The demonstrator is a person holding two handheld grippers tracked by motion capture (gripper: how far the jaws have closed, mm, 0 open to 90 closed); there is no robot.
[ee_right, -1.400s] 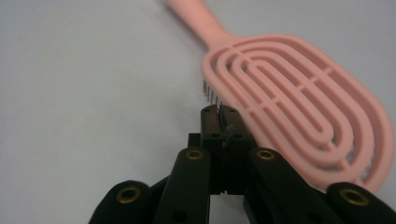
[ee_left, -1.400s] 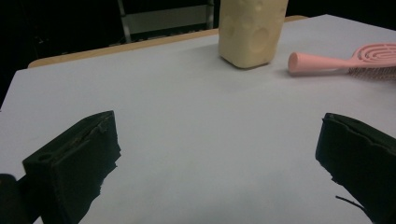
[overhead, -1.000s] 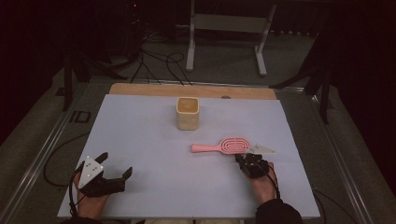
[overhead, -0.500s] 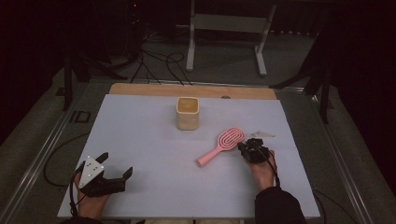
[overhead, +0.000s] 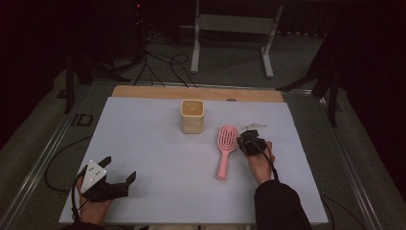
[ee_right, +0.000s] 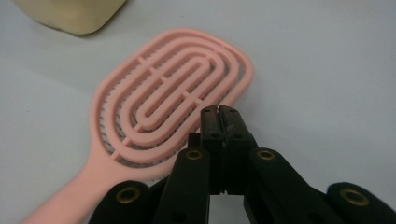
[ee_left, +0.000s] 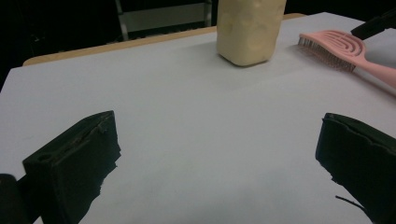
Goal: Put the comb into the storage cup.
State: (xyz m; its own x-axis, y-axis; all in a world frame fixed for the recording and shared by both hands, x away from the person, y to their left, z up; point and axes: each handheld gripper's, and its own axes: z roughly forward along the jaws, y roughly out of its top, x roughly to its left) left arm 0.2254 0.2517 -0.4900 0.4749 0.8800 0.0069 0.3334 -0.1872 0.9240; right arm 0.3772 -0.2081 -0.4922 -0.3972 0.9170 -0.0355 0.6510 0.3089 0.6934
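Observation:
A pink hairbrush (overhead: 224, 149) lies on the white table top (overhead: 153, 143), its slotted oval head away from the person and its handle toward the near edge. My right gripper (overhead: 247, 139) is at the right side of the head. In the right gripper view its jaws (ee_right: 218, 115) are pressed together with nothing between them, the tips over the rim of the brush head (ee_right: 173, 102). My left gripper (overhead: 118, 168) rests at the near left corner, open and holding nothing (ee_left: 215, 154). The left gripper view has the brush (ee_left: 345, 51) at far right.
A cream square cup (overhead: 192, 116) stands upright at the table's middle back, just left of the brush head (ee_left: 247, 28) (ee_right: 70, 14). A wooden strip (overhead: 196, 92) edges the far side. Cables and a metal stand are on the floor beyond.
The brush has swung round: its handle pointed left across the table, now it points toward the near edge. The right gripper moved away from the person alongside the head. The left gripper stayed still.

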